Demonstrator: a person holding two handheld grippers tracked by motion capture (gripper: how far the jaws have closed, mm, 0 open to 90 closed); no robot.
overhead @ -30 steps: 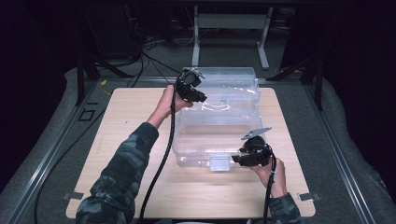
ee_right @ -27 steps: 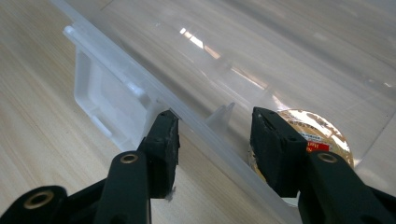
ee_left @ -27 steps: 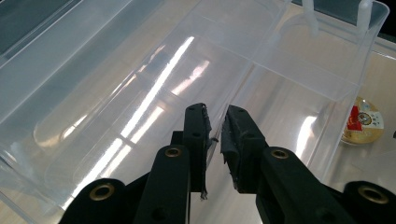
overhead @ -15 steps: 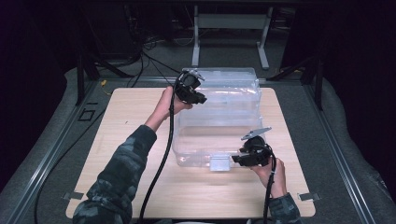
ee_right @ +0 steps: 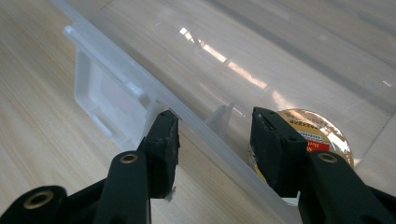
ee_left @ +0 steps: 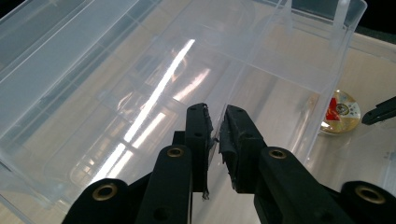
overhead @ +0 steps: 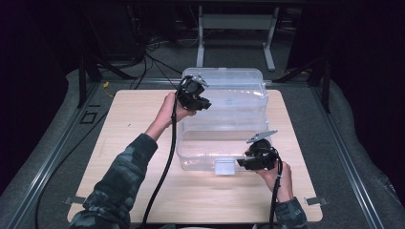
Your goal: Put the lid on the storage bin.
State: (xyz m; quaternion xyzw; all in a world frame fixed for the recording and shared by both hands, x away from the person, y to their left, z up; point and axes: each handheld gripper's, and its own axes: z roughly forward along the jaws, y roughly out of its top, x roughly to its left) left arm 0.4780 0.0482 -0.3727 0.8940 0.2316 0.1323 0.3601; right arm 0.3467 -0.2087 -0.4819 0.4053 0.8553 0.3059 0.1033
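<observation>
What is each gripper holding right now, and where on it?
Left gripper pinches the clear plastic box lid at its edge. Right gripper straddles the clear box's front rim, gripping nothing.

on the tabletop [overhead: 143, 143], a bin [overhead: 224, 138] at the middle, toward the far edge. over its far left corner, the lid [ee_left: 140, 70], raised. at that lid's edge, the left gripper [overhead: 193, 93]. at the bin's near right rim, beside the latch [overhead: 224, 167], the right gripper [overhead: 258, 160]. inside the bin, near that corner, a tape roll [ee_right: 317, 133].
</observation>
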